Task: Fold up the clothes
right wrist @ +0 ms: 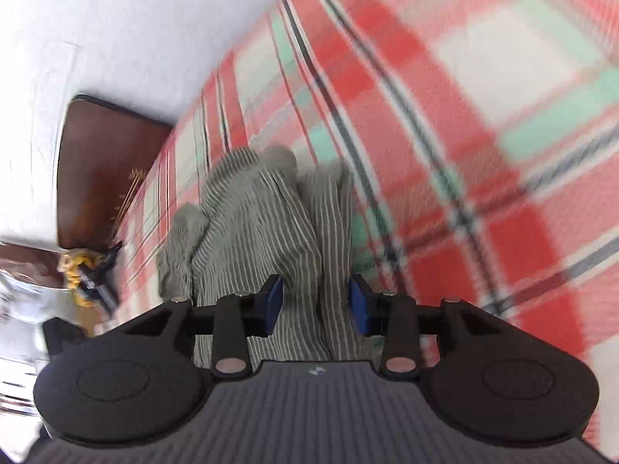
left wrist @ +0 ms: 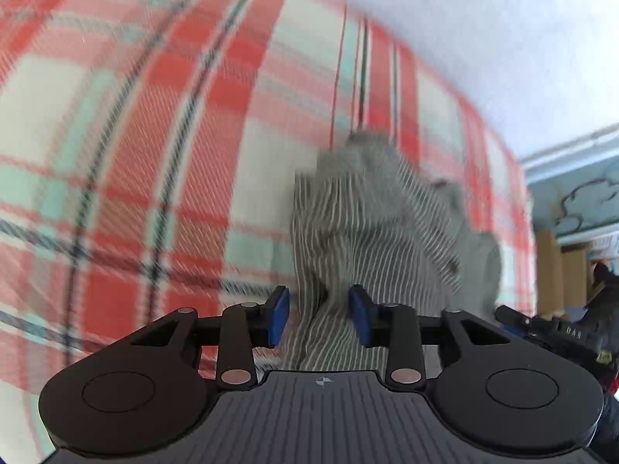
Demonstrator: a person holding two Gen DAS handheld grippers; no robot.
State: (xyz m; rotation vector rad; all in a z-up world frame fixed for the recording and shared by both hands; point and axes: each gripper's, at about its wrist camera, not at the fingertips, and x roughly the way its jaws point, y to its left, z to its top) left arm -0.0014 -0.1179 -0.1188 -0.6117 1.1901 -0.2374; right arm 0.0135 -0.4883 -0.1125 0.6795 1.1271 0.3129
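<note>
A grey garment with thin white stripes [left wrist: 387, 224] lies bunched on a red, white and mint plaid blanket [left wrist: 135, 135]. In the left wrist view a fold of it runs up between the blue pads of my left gripper [left wrist: 319, 317]. The jaws stand apart, and bare blanket shows beside the left pad. In the right wrist view the same garment [right wrist: 263, 208] stretches away from my right gripper [right wrist: 315, 305]. Its striped cloth fills the space between the spread pads, which do not visibly pinch it. Both views are blurred.
The plaid blanket [right wrist: 464, 116] covers a bed against a white wall [left wrist: 503, 38]. A dark brown headboard [right wrist: 96, 162] stands at the bed's end, with a yellow and black object [right wrist: 85, 274] below it. Cardboard boxes [left wrist: 557, 270] and a black device [left wrist: 557, 332] sit at the right.
</note>
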